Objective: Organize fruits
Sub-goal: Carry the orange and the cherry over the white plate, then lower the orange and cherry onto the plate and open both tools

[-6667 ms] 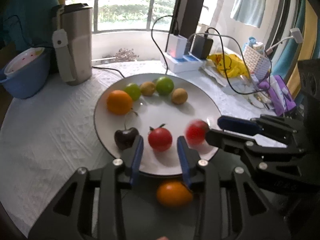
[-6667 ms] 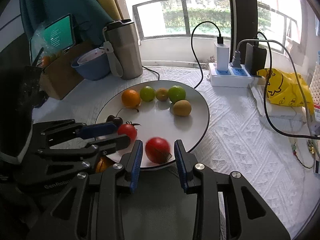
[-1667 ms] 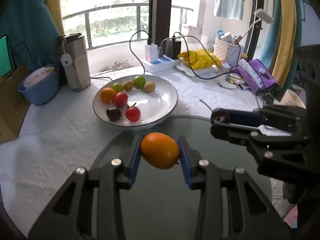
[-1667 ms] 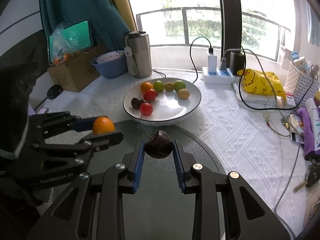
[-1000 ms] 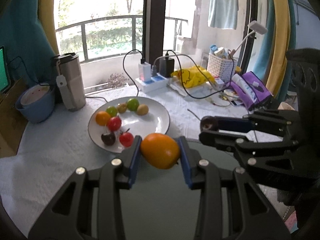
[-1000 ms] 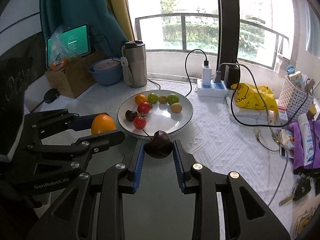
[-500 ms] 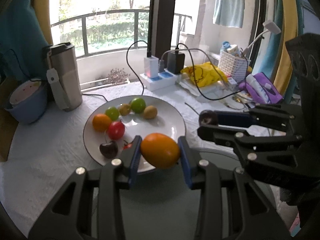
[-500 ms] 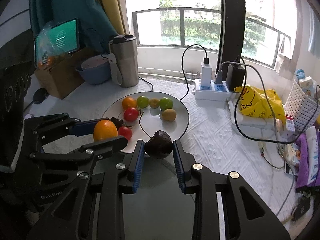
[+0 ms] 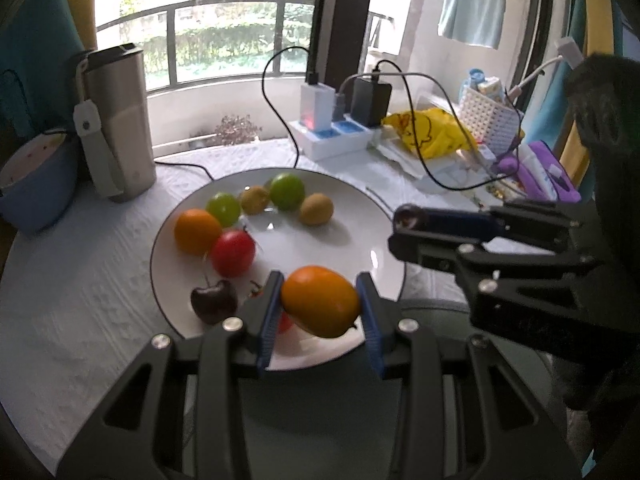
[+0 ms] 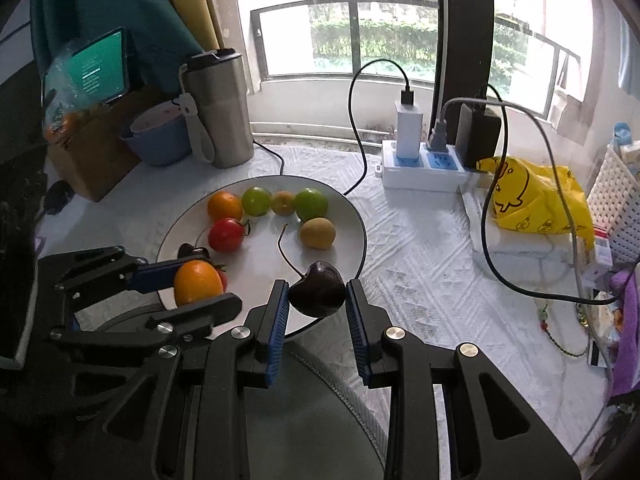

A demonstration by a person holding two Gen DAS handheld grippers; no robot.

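Observation:
My left gripper [image 9: 319, 309] is shut on an orange fruit [image 9: 320, 301] and holds it over the near rim of the white plate [image 9: 360, 240]. My right gripper [image 10: 318, 300] is shut on a dark cherry [image 10: 318, 289] with a long stem, over the plate's [image 10: 352, 216] near right rim. On the plate lie an orange [image 9: 197, 231], a red tomato [image 9: 233, 253], a dark cherry [image 9: 213, 301], two green fruits [image 9: 287, 191] and two brownish fruits [image 9: 317, 209]. The left gripper also shows in the right wrist view [image 10: 192, 292], the right gripper in the left wrist view [image 9: 404, 230].
A steel tumbler [image 9: 116, 128] and a blue bowl [image 9: 36, 184] stand behind the plate at left. A power strip with chargers [image 10: 424, 168], cables, a yellow bag [image 10: 532, 196] and a white basket [image 9: 488, 128] crowd the right. A dark round mat [image 10: 320, 400] lies under my grippers.
Both grippers, each keeping its fruit, have moved forward and down toward the plate; the plate now looks larger and lies just under the fingertips.

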